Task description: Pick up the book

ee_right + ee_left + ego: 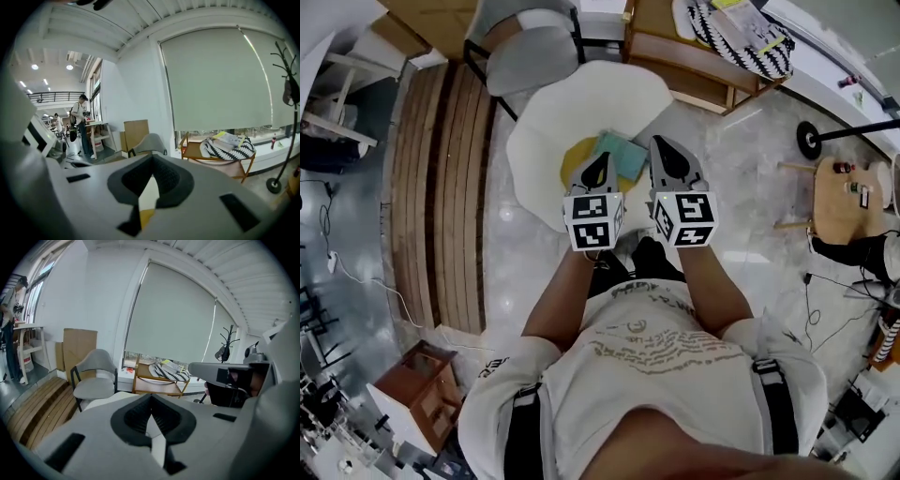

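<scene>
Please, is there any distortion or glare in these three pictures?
Head view: strong fisheye bending, small glare spots on the glossy floor. Left gripper view: black round corners, the blind curves. Right gripper view: same dark corners, bright ceiling lamps.

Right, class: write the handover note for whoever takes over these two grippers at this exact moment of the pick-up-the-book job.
Left gripper: jaws shut, nothing between them, held over the near side of the white table.
Right gripper: jaws shut, empty, alongside the left one.
Teal book: lies flat on a yellow round mat on the table, just beyond the two grippers; neither touches it.
Done: grippers brought close to the book.
Left: open the jaws, close them on the book, and lift it.
</scene>
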`<state>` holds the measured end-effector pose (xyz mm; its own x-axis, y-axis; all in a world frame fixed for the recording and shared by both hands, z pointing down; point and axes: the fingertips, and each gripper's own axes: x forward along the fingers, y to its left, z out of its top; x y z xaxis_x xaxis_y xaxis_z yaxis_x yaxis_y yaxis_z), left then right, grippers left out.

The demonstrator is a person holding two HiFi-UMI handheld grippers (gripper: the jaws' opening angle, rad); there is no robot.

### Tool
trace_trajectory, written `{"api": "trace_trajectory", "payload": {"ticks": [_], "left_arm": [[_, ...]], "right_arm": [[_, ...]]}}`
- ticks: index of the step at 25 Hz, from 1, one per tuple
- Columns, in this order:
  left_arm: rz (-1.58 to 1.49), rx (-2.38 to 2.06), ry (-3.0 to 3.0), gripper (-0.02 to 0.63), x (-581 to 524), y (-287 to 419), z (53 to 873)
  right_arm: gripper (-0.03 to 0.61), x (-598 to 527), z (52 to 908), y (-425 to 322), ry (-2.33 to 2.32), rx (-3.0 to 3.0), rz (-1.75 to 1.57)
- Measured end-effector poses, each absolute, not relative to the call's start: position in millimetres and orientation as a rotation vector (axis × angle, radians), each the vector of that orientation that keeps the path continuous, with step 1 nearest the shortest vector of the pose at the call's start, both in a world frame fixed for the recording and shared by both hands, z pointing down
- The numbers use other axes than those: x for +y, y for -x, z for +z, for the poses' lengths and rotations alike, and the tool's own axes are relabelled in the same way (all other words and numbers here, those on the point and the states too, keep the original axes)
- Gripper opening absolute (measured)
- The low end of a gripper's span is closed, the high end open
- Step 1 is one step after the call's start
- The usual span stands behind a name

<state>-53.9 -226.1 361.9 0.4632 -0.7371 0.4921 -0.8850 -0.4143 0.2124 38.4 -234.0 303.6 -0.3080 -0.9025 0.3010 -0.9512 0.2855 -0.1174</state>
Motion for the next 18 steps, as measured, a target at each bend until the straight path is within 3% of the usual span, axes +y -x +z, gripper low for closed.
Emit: {"api": "trace_trajectory", "payload": {"ticks": [18], "left_arm": [[0.598, -1.292, -2.089, 0.018, -216.7, 38.0, 483.8]], "right_arm": [[0.026, -242.3, 436.3, -61.4, -1.627, -2.264, 0.589]]}}
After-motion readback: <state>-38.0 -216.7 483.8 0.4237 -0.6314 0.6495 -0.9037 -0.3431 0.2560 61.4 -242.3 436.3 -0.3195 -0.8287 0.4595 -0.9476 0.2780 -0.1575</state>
